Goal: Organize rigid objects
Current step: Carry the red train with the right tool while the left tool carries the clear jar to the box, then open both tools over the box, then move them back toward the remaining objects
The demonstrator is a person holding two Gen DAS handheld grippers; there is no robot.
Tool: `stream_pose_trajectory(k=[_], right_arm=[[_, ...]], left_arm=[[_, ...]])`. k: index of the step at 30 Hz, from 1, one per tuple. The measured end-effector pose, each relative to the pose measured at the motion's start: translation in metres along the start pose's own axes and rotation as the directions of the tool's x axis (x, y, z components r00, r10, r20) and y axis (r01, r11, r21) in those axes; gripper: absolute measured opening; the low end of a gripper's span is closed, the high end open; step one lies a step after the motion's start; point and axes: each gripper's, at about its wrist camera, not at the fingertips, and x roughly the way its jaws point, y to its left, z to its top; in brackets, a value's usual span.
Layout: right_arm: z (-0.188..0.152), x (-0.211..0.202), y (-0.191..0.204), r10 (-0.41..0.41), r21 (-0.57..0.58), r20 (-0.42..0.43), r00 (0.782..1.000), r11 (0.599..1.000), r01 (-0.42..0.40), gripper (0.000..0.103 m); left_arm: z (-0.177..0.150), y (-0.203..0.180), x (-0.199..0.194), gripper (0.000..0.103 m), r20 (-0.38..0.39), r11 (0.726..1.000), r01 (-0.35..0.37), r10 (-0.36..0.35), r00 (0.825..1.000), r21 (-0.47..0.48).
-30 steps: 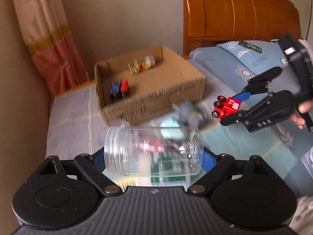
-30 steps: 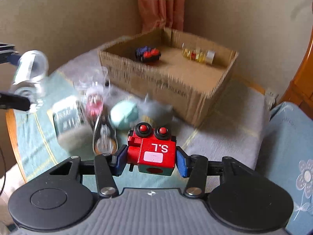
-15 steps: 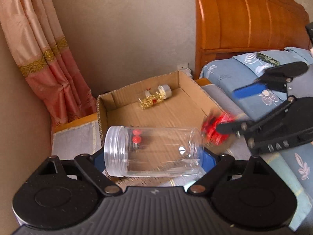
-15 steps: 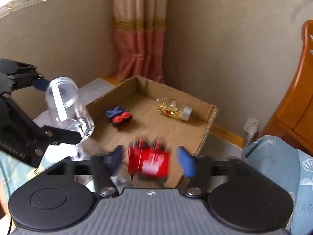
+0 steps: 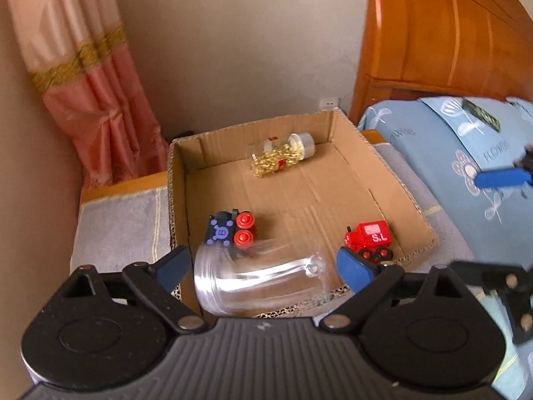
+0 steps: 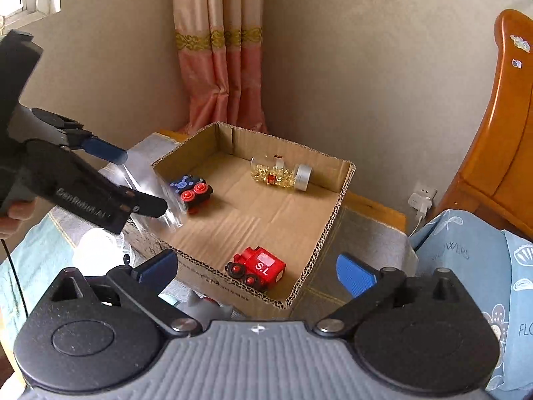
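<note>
An open cardboard box (image 5: 399, 183) (image 6: 336, 200) holds a blue-and-red toy car (image 5: 230, 230) (image 6: 193, 190), a bottle of gold capsules (image 5: 283, 155) (image 6: 281, 173) and a red toy truck marked S.L (image 5: 368, 238) (image 6: 260, 268). My left gripper (image 5: 263, 266) (image 6: 136, 180) is open over the box's near left corner; a clear plastic jar (image 5: 260, 281) (image 6: 166, 196) is blurred between its fingers, dropping free. My right gripper (image 6: 256, 273) is open and empty, above the box's near edge.
The box sits on a grey and green cloth (image 5: 116, 220) on a table. A grey toy (image 6: 203, 306) lies just in front of the box. A blue floral pillow (image 5: 449, 160) and wooden headboard (image 5: 449, 33) are at the right, a pink curtain (image 6: 220, 66) behind.
Both grippers moved over the box and opened. The red truck dropped into the box's near right corner. The clear jar left the left gripper's grip and is falling.
</note>
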Motion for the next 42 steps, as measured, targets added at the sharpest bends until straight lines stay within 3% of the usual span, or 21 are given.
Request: stream_pose_trajectory(k=[14, 21, 31, 35, 42], right_arm=[[-0.025, -0.004, 0.028, -0.013, -0.046, -0.025, 1.0, 0.999, 0.012, 0.103], [-0.051, -0.005, 0.035, -0.012, 0.021, -0.031, 0.999, 1.0, 0.012, 0.103], [-0.093, 0.004, 0.048, -0.111, 0.17, -0.04, 0.993, 0.978, 0.117, 0.103], [-0.103, 0.013, 0.044, -0.074, 0.257, -0.052, 0.996, 0.963, 0.085, 0.103], [-0.105, 0.039, 0.047, -0.084, 0.267, -0.087, 0.993, 0.958, 0.105, 0.103]], left_arm=[[-0.031, -0.002, -0.038, 0.096, 0.082, 0.999, -0.019, 0.015, 0.997, 0.045], [-0.069, 0.002, -0.059, 0.096, 0.145, 1.0, -0.029, 0.028, 0.989, 0.002], [-0.128, -0.009, -0.068, 0.096, 0.129, 0.997, -0.034, 0.044, 0.991, -0.076], [-0.143, -0.015, -0.066, 0.096, 0.113, 0.997, -0.035, 0.043, 0.993, -0.075], [-0.16, -0.028, -0.061, 0.096, 0.088, 0.999, 0.012, -0.01, 0.996, -0.032]])
